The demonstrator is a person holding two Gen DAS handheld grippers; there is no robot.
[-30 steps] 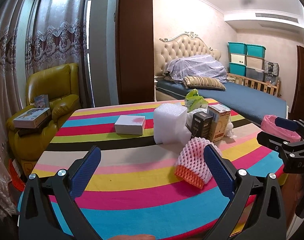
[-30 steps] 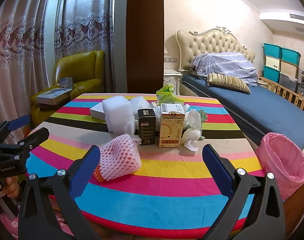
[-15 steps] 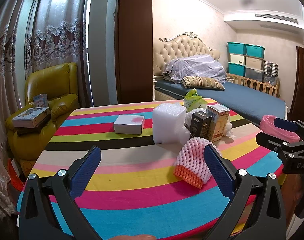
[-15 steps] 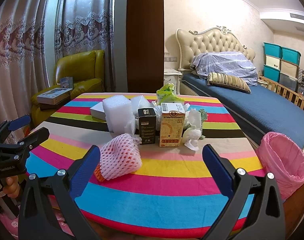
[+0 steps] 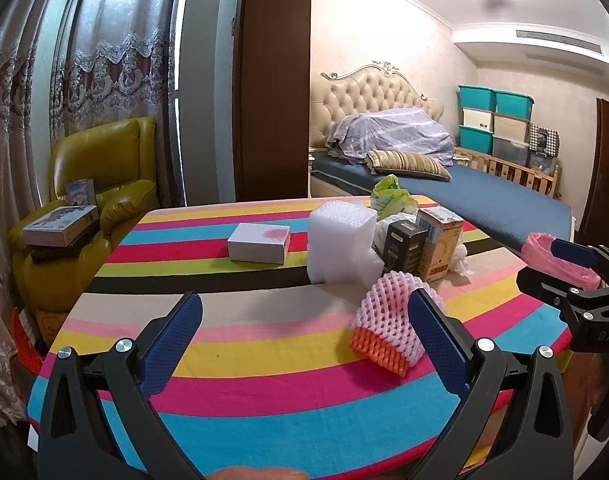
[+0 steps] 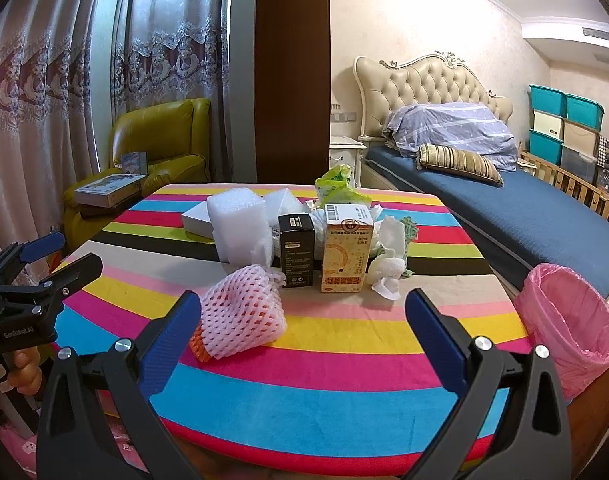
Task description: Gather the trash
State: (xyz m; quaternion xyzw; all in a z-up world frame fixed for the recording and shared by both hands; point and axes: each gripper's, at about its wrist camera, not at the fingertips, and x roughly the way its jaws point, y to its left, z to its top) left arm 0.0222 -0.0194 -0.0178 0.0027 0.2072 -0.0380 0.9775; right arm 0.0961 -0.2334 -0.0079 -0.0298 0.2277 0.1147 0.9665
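1. The desk (image 6: 344,360), covered in a bright striped cloth, carries a cluster of trash toward its far middle.
2. A bin lined with a pink bag (image 6: 572,320) stands off the desk's right edge, beside the bed (image 6: 524,216).
3. The left gripper (image 5: 304,340) hovers over the near left part of the desk, its blue-padded jaws spread wide and holding nothing; its right pad overlaps the foam fruit net in view, but contact cannot be told.
4. The right gripper (image 6: 304,332) hangs above the near edge, equally wide apart and empty, touching nothing.
5. A white foam block (image 5: 340,248) stands upright near the desk's centre, with a flat white box (image 5: 258,242) to its left.
6. The pink-and-orange foam fruit net (image 6: 240,316) lies nearest the grippers, in front of the foam block.
7. An orange carton (image 6: 346,252) and a black carton (image 6: 297,252) stand side by side behind it.
8. Crumpled white tissue (image 6: 388,264) lies just right of the orange carton.
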